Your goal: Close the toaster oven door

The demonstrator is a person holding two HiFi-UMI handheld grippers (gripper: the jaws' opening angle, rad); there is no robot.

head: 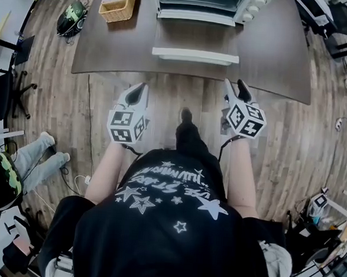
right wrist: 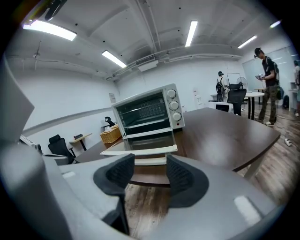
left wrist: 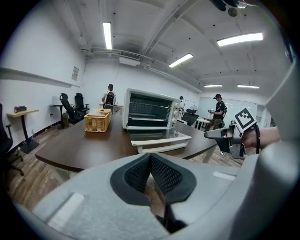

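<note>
Wood-plank flooring surrounds a dark brown table with rounded corners. The table's near edge crosses the head view toward 12 o'clock, and a strip of floor lies between it and the person. At about 10 o'clock a green and black helmet lies on the floor just off the table's left edge. Near 11 o'clock a tan woven basket stands on the tabletop, apart from the oven.

At 12 o'clock the white toaster oven faces the person. Its glass door is dropped flat and open over the tabletop. The door's long axis runs left to right, parallel with the table's near edge. The white bar handle lies along the door's front lip, short of that edge. Dark tabletop shows on both sides of the door, with the wider stretch toward 1 o'clock.

The left gripper hangs over the floor just short of the table edge, toward 7 o'clock from the handle's left end. Its jaws are pressed together, pad against pad, with nothing pinched. The right gripper is at about 5 o'clock from the handle's right end, with its tips reaching roughly to the table edge. Its jaws are spread and empty, and in its own view the handle and table edge show beyond the gap.

In the right gripper view a standing person is at 2 o'clock, well beyond the table
</note>
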